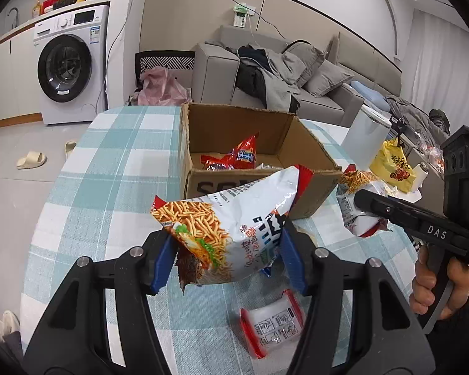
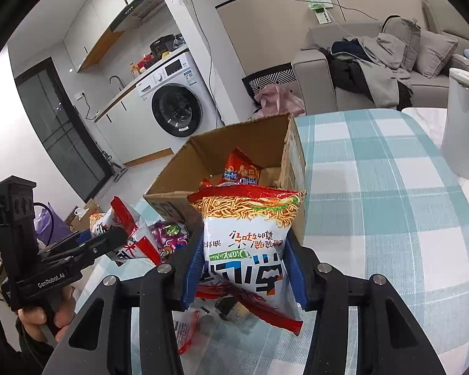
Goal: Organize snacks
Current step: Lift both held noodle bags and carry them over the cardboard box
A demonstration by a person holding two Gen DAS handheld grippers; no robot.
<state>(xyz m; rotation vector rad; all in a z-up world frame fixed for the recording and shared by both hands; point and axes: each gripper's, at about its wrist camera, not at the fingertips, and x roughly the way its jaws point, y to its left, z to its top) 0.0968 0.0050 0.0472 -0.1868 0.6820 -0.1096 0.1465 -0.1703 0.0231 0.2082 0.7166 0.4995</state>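
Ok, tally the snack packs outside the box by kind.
Noodle-snack bags: 2, one in the left gripper, one in the right gripper
Small white pack with red edges: 1
Purple pack: 1
Yellow bag: 1
Total: 5 clearly visible

White "DAS" is printed on the black right-hand tongs (image 1: 372, 215); white "GenRobot.AI" on the black left-hand tongs (image 2: 109, 240); "SP" shows on the brown cardboard box (image 1: 203, 184).

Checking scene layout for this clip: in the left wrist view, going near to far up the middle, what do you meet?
Small white packet → left gripper shut on a noodle snack bag → cardboard box holding a red bag → sofa.
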